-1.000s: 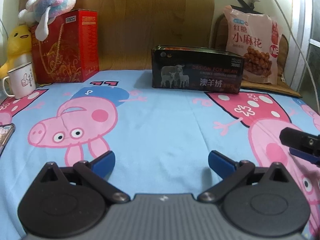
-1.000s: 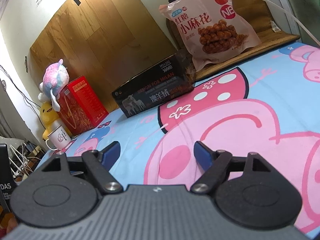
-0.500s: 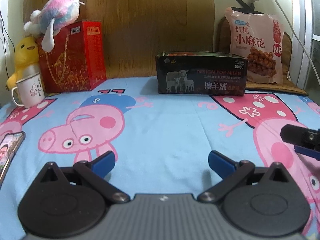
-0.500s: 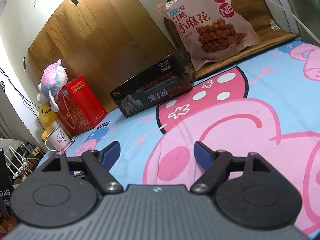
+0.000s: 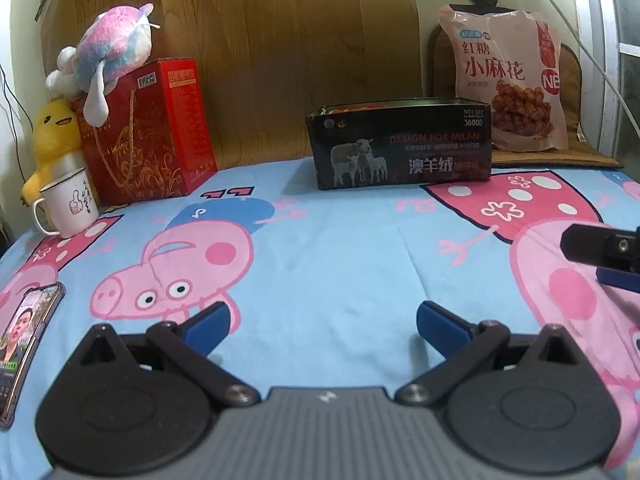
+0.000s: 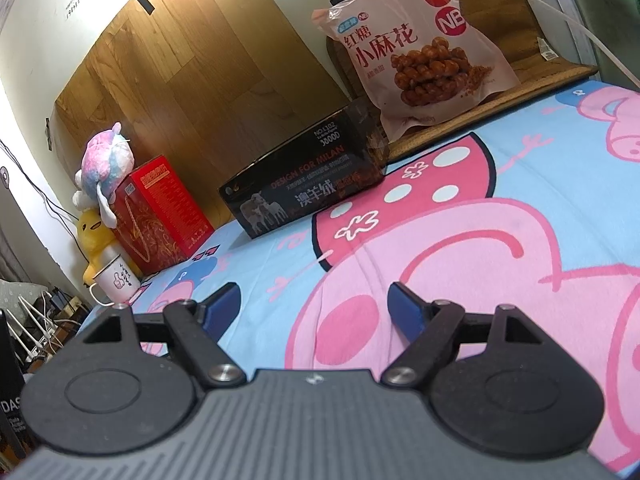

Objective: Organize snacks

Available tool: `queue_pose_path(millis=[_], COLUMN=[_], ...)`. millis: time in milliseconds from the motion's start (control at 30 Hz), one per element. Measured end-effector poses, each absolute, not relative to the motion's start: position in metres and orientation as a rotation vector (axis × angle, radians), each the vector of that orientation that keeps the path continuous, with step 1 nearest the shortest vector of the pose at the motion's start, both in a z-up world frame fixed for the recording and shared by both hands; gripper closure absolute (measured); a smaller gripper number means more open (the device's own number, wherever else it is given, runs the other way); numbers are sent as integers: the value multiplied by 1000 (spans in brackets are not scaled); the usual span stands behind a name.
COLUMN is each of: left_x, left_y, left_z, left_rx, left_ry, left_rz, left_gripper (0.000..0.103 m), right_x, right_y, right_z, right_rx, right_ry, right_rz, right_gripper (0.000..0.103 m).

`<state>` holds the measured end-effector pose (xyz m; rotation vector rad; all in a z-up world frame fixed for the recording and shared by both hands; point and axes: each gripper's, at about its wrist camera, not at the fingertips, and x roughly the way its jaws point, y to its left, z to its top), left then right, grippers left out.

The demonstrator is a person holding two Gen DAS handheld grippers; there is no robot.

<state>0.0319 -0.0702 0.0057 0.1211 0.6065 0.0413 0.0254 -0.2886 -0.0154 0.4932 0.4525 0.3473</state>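
Observation:
A pink snack bag (image 5: 506,80) with fried twists printed on it leans upright at the back right; it also shows in the right wrist view (image 6: 416,44). An open black box (image 5: 400,144) stands in front and left of it, also in the right wrist view (image 6: 308,188). My left gripper (image 5: 322,322) is open and empty low over the cartoon pig bedsheet (image 5: 320,248). My right gripper (image 6: 314,304) is open and empty over the sheet; one of its fingers (image 5: 600,246) shows at the right edge of the left wrist view.
A red gift box (image 5: 148,132) with a plush toy (image 5: 108,52) on top stands at the back left, beside a yellow duck plush (image 5: 52,136) and a white mug (image 5: 70,204). A phone (image 5: 24,340) lies at the left edge. A wooden board (image 5: 280,40) backs the bed.
Both grippers have tilted and shifted slightly, so the box and bag sit a little differently in view. Both stay open and empty. No object has moved.

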Motion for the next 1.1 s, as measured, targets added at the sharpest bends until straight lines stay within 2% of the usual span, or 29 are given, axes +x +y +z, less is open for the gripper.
queue_pose_path(millis=[1100], left_x=[32], left_y=[-69], left_z=[6], left_rx=[117], left_ry=[613], left_rz=[-4], left_gripper=[0], right_x=[27], right_y=[-289], right_z=[-15], right_rx=[492], right_ry=[464], right_rz=[352], right_gripper=[20])
